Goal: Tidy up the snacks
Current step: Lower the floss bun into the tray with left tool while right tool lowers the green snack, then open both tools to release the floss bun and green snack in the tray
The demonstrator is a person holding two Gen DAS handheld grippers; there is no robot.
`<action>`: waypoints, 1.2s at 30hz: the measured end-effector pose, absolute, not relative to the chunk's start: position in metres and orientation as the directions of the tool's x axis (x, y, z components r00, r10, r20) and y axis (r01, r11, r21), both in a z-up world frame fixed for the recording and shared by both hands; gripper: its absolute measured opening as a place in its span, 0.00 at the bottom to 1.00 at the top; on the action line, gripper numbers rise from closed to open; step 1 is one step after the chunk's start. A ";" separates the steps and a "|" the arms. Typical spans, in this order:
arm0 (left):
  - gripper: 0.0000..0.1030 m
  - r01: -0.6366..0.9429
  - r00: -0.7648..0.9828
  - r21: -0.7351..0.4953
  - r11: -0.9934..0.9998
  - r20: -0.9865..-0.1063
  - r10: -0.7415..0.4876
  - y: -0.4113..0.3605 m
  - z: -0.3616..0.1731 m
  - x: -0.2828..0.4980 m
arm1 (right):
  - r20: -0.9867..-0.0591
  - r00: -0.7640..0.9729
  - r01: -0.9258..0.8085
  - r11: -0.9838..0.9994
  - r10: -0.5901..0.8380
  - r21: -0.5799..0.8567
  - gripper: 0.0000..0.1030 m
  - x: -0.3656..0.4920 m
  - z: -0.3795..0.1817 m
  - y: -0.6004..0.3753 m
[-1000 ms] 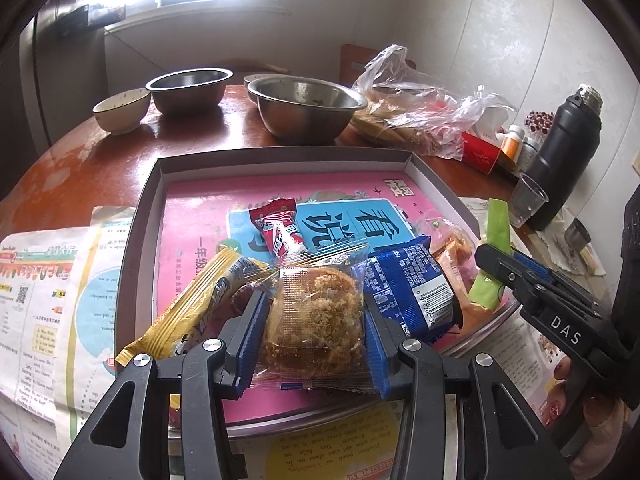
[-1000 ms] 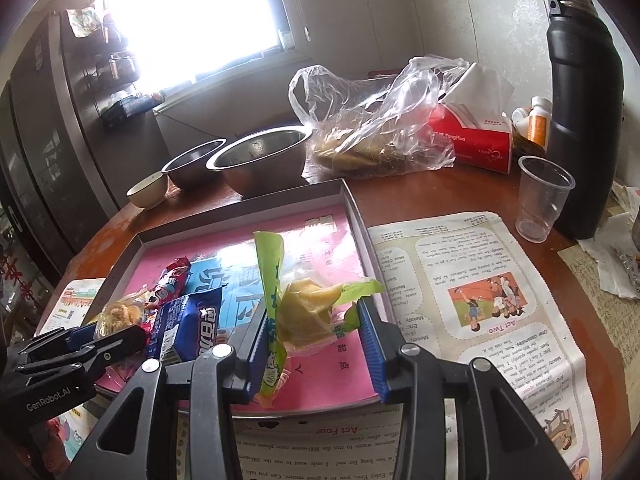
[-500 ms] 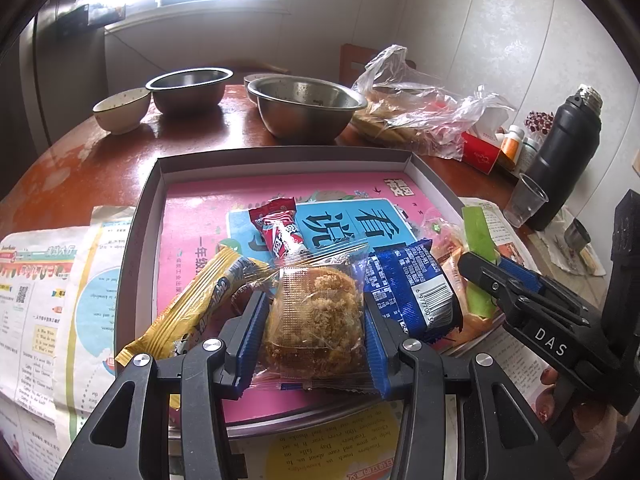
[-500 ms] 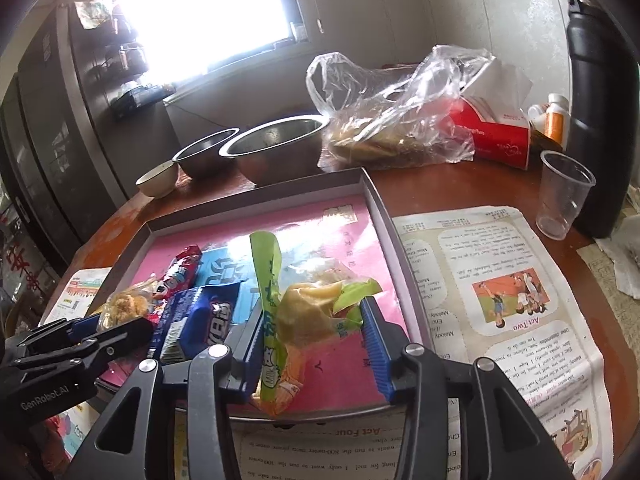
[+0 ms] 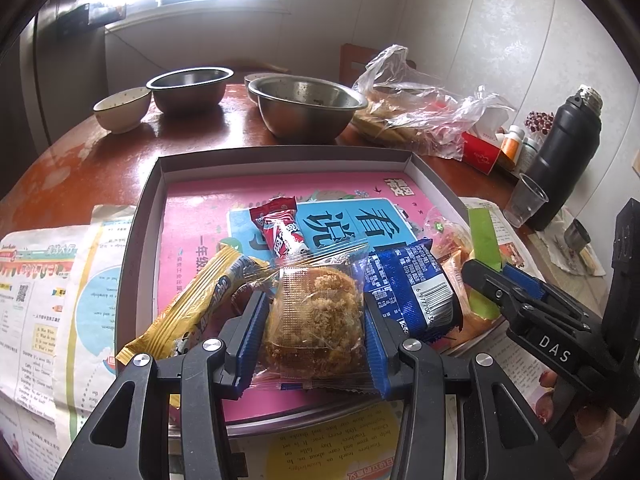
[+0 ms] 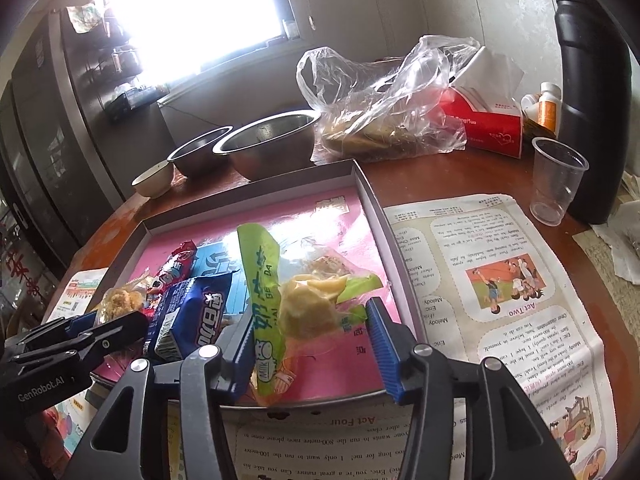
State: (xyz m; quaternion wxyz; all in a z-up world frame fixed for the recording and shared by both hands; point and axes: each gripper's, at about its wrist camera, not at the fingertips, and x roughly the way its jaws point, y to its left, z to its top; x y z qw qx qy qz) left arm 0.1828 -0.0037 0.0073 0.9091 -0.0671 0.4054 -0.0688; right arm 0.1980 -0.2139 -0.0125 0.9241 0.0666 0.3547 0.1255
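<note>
Left gripper (image 5: 314, 330): we clamp both blue pads on the clear-wrapped cake (image 5: 316, 320), jaws partly closed and pressing its two sides, above the near end of the tray (image 5: 280, 156).
Right gripper (image 6: 310, 342): our jaws have just been opening; the green pack (image 6: 280, 304) sits between them, the left pad against its wrapper, the right pad just clear of it, so we no longer pinch it.
Cake: a crumbly brown round in clear film, held above the tray's pink lining, near its front edge.
Green pack: a lime wrapper with pale yellow pieces inside, lying at the tray's near right corner, one end standing up.
Blue pack (image 5: 412, 292): just right of the cake, between our two grippers, touching the cake's wrapper.
Yellow bar (image 5: 192, 308): left of the cake, slanting over the tray's near left part, its low end past our left finger.
Red pack (image 5: 280, 230): behind the cake, on the blue printed panel in the tray's middle.
Tray: a shallow grey box with a pink printed sheet inside, set on newspapers (image 6: 492, 280) on a red-brown table (image 5: 80, 168).
Behind the tray: two steel bowls (image 5: 308, 110), a small white bowl (image 5: 122, 108), a clear bag (image 6: 392, 100) of food.
Right side: a red tissue box (image 6: 488, 128), a clear cup (image 6: 556, 180), a black flask (image 6: 592, 100), well apart from the snacks.
</note>
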 end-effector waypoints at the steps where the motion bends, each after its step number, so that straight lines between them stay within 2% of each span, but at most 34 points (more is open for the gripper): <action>1: 0.46 0.071 0.662 -0.177 0.982 -0.728 -0.179 -0.004 0.007 0.183 | -0.639 0.718 -0.182 0.960 0.278 0.213 0.50 0.198 -0.012 -0.215; 8: 0.46 0.070 0.662 -0.177 0.982 -0.728 -0.179 -0.004 0.007 0.183 | -0.640 0.721 -0.165 0.962 0.267 0.216 0.52 0.198 -0.012 -0.220; 24: 0.46 0.071 0.662 -0.175 0.982 -0.729 -0.178 -0.004 0.008 0.183 | -0.617 0.734 -0.197 0.958 0.284 0.207 0.75 0.194 -0.005 -0.214; 36: 0.48 0.060 0.663 -0.166 0.984 -0.730 -0.164 -0.001 0.007 0.183 | -0.612 0.737 -0.194 0.958 0.285 0.213 0.76 0.186 -0.003 -0.219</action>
